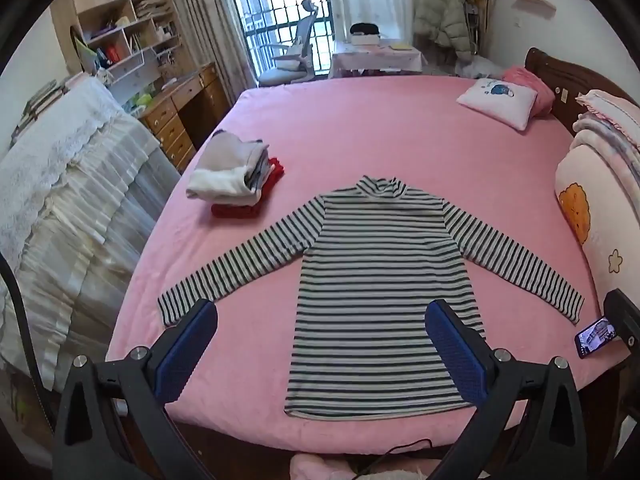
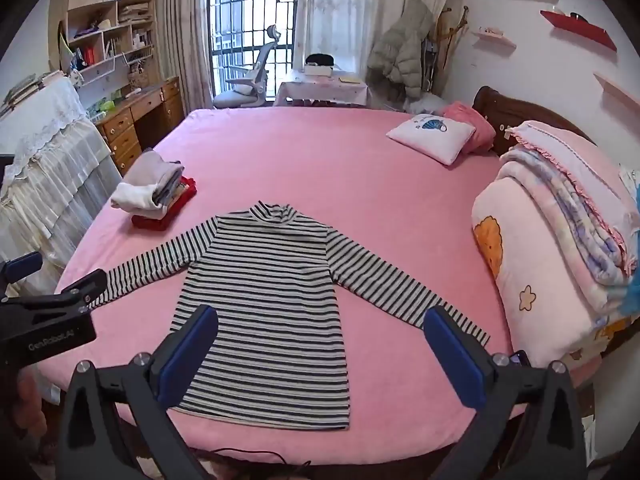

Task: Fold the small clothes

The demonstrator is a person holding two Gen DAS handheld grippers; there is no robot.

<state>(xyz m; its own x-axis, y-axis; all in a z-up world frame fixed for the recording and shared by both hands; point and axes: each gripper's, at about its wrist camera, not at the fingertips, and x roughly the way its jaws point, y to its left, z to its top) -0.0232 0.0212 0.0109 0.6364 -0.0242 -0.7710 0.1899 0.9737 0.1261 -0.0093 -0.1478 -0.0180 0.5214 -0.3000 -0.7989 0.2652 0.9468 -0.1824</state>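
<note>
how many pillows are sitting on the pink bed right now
2: a white printed pillow near the headboard and a pink pillow right behind it, partly hidden. The folded bedding along the right edge could hide more.

Lay near the bed's headboard corner: white pillow. Rested by its right edge: folded quilts. Possibly a phone at its near-right corner.

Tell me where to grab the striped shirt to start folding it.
Probably take the striped shirt by its sleeve cuffs, one per open gripper, coming from the near bed edge. It lies flat, front up, sleeves spread outward, so each cuff folds inward over the body.
</note>
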